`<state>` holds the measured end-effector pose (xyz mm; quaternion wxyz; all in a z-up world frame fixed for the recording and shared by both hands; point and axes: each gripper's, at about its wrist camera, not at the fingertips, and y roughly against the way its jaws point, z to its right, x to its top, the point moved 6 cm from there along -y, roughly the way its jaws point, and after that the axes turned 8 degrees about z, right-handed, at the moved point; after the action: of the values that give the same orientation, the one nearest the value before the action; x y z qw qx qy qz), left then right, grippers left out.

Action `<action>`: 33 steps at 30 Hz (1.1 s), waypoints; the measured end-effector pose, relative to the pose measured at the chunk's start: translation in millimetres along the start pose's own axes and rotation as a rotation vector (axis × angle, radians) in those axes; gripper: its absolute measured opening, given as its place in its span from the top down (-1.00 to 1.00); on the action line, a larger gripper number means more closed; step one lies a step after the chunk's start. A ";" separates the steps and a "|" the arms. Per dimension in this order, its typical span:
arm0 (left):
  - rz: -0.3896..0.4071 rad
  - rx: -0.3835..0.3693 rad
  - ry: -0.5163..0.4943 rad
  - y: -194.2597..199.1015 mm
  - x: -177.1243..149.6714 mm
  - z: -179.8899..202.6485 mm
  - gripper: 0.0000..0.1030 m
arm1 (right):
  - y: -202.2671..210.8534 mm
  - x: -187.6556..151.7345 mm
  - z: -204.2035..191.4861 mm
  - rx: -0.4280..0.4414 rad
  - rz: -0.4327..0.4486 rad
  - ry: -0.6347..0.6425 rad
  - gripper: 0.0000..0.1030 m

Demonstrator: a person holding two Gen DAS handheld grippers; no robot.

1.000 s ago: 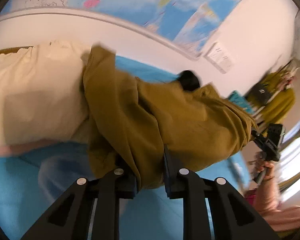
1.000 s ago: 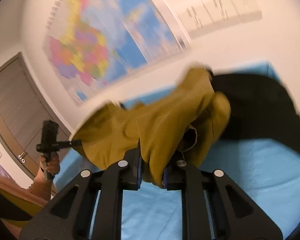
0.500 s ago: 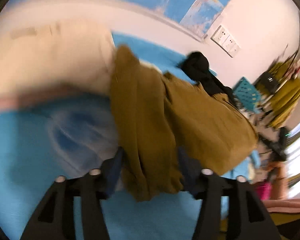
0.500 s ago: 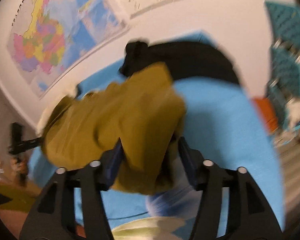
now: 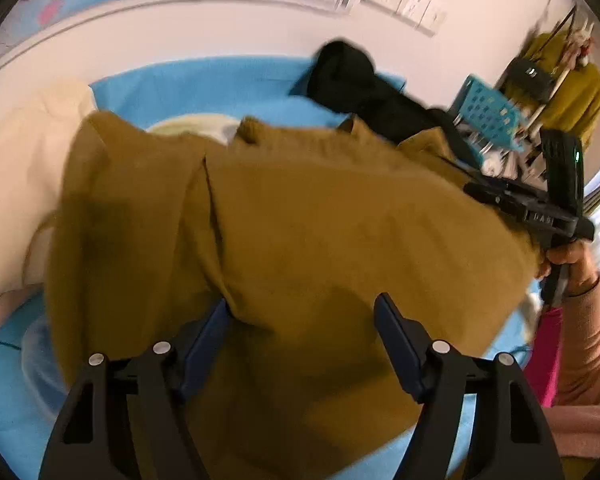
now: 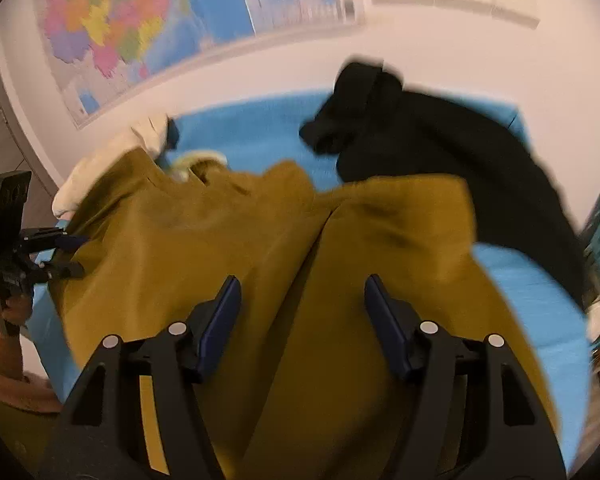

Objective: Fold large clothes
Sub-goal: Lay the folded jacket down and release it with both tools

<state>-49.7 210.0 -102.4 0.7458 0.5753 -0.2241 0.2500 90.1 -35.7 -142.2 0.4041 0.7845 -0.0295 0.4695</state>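
A large mustard garment [image 5: 320, 220] lies spread on the blue surface [image 5: 204, 84]. My left gripper [image 5: 300, 304] hovers over its near part, jaws opening wide. Cloth lies loose between the blue pads [image 5: 396, 336], not pinched. In the right wrist view the same mustard garment [image 6: 260, 232] spreads under my right gripper [image 6: 300, 280]. Its jaws are closing but stand apart, with cloth under the gap and nothing pressed. Each gripper shows in the other's view at the garment's far edge: the right gripper [image 5: 474, 184] and the left gripper [image 6: 76, 254].
A black garment [image 6: 440, 140] lies at the back right against the wall. A cream garment [image 5: 16, 168] lies at the left. A teal perforated basket [image 5: 488, 112] stands off the right end. A map [image 6: 140, 28] hangs on the wall behind. A hand [image 5: 572, 264] grips the right gripper's handle.
Both grippers held bunched mustard cloth a second ago and have let it go. The garment has dropped and spread on the blue surface, and both grippers have come down over it.
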 end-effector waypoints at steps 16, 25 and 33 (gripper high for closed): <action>0.121 0.073 0.045 4.0 41.0 -13.5 0.62 | -3.3 41.6 -3.2 -0.156 0.129 0.138 0.94; 0.102 0.087 0.032 -11.8 25.6 -16.6 -0.10 | -11.0 21.5 12.3 -0.192 0.078 0.089 0.52; 0.162 0.139 -0.035 -0.8 24.1 0.5 -0.46 | 42.7 16.8 -25.5 -0.023 0.209 0.055 0.04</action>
<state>-30.5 212.2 -87.8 0.6775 0.6098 -0.2652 0.3143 63.1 -41.9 -97.5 0.3625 0.7591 -0.1055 0.5302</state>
